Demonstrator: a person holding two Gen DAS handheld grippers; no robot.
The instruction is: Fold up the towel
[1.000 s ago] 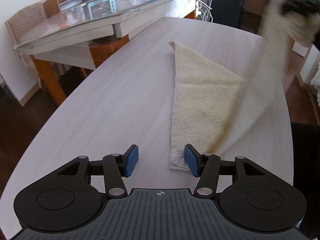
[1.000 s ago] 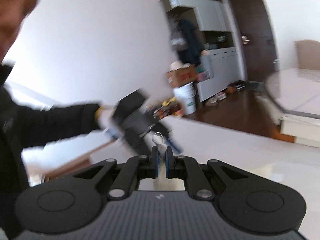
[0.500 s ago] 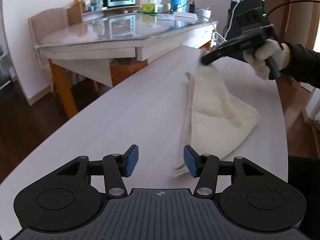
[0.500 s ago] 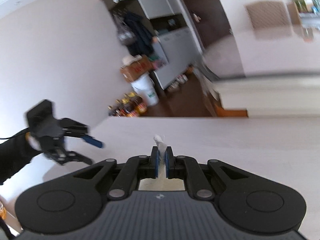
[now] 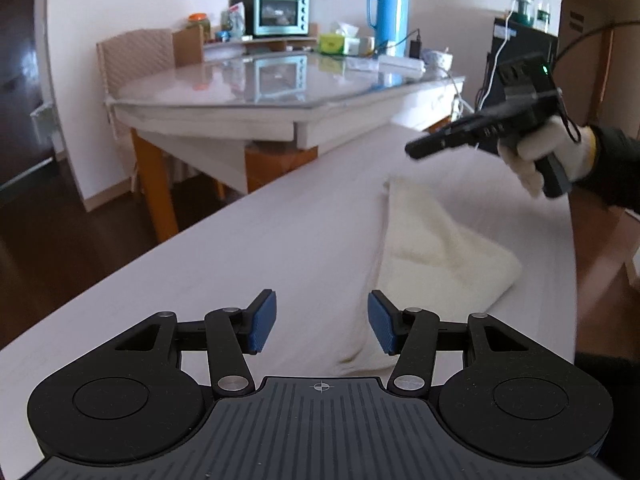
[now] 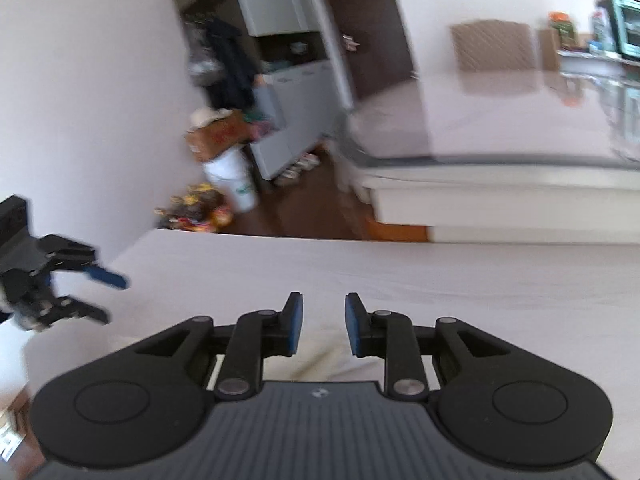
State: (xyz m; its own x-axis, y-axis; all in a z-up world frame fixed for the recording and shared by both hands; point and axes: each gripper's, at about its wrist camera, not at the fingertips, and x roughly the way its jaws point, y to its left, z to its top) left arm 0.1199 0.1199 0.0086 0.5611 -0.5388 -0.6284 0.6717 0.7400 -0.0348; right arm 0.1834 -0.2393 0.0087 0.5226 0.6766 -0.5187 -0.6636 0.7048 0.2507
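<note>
The right gripper [image 6: 320, 322] has carried the towel's [image 5: 436, 248] corner across and is opening, nothing now between its pads. The towel lies doubled, centre-right on the table [image 5: 240, 248]. The left gripper [image 5: 322, 322] hangs half-open and empty; one fold looks done.

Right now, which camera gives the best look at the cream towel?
The left wrist view. There the towel lies folded on the white table, with nearly its whole shape visible. The right wrist view catches only a cream sliver of it, low behind the right gripper, whose jaws are opening with nothing between them.
</note>
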